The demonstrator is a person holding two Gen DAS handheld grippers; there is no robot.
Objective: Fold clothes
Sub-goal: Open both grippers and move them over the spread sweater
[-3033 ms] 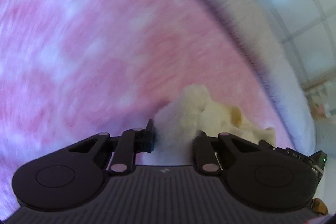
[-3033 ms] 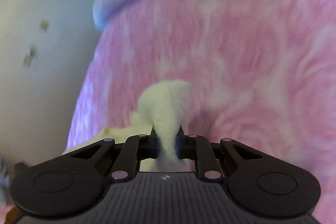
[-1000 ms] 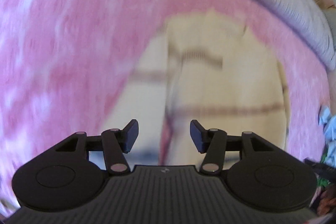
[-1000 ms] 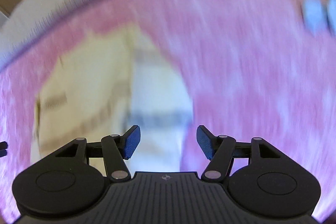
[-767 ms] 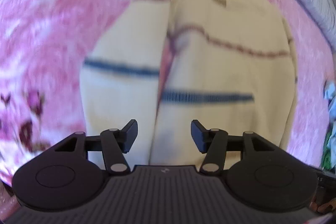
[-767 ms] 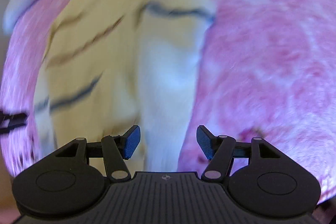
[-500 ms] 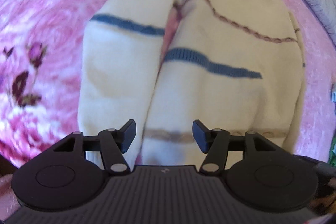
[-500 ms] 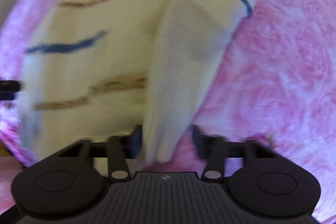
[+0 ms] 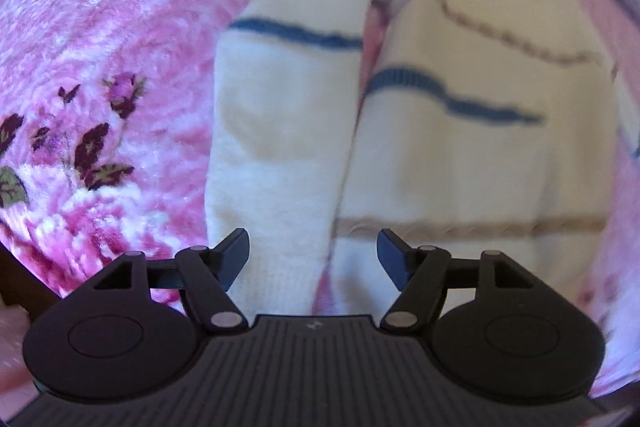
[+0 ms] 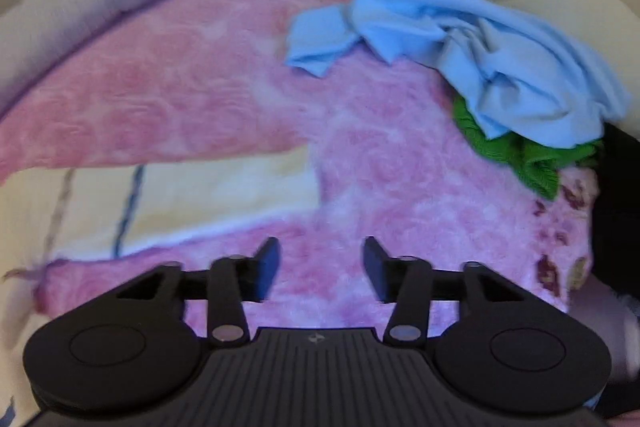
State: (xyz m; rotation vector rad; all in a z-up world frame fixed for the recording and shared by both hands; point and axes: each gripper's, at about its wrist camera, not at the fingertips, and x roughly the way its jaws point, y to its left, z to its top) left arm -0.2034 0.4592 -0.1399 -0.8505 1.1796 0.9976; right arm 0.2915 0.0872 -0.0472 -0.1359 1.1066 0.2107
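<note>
Left wrist view looks almost straight down on a cream knitted sweater [image 9: 460,155] spread flat on a pink floral blanket [image 9: 120,39], filling the centre and right of the frame. Its sleeve [image 9: 276,147] lies alongside the body at centre, a narrow strip of pink showing between them. Thin blue and brown stripes cross the knit, and a ribbed cuff sits at the sleeve's lower end just above the tool. The left tool [image 9: 312,255] has its jaws spreading wider, with the cuff and the sweater's lower edge framed between them below, nothing pinched.

Right wrist view shows the right tool [image 10: 320,265] over bare blanket, its jaws also opening and empty. The sweater's sleeve end [image 10: 224,191] lies at centre left, close by but not between the jaws. At upper right a crumpled light blue garment [image 10: 480,47] rests on a green ribbed one [image 10: 516,155].

I'd judge the sweater soft, thick and fairly light, with no stiffness: it will sag and stretch wherever it is lifted, and the plush blanket will drag on it rather than let it slide. The fuzzy knit should grip well. Firmer ribbed edges, cuff and hem, look like the best places to pinch, taking a full fold of fabric rather than one layer.
</note>
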